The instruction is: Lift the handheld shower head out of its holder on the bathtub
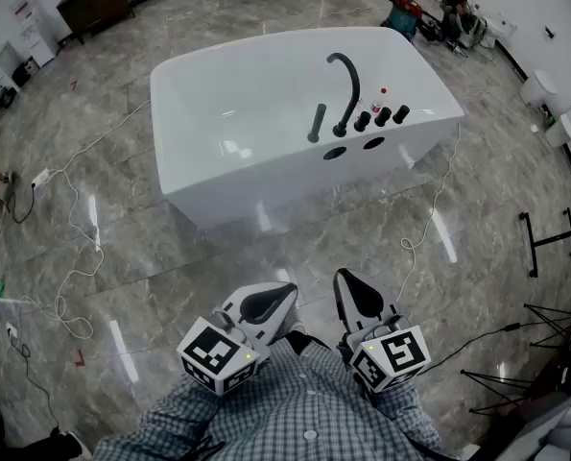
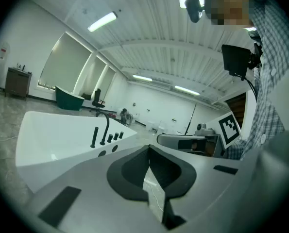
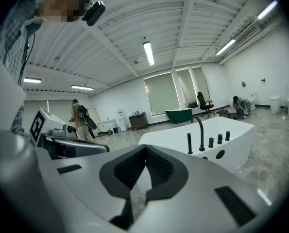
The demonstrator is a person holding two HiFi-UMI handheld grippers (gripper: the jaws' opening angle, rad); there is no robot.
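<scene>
Left tool (image 1: pixel 277 301) and right tool (image 1: pixel 350 291) are side by side just ahead of the person's checked shirt (image 1: pixel 304 406), each with its jaws closed together on nothing. Far across the floor (image 1: pixel 170 257) is the white tub (image 1: pixel 237 113). The black shower head (image 1: pixel 317 123) stands upright on its near rim, just left of the curved spout (image 1: pixel 348 84).

Lighting: your ceiling tubes (image 3: pixel 147 53) are shining evenly; floor (image 1: pixel 170 257) is glaring in streaks; fisheye edges are bending, darkening.
</scene>
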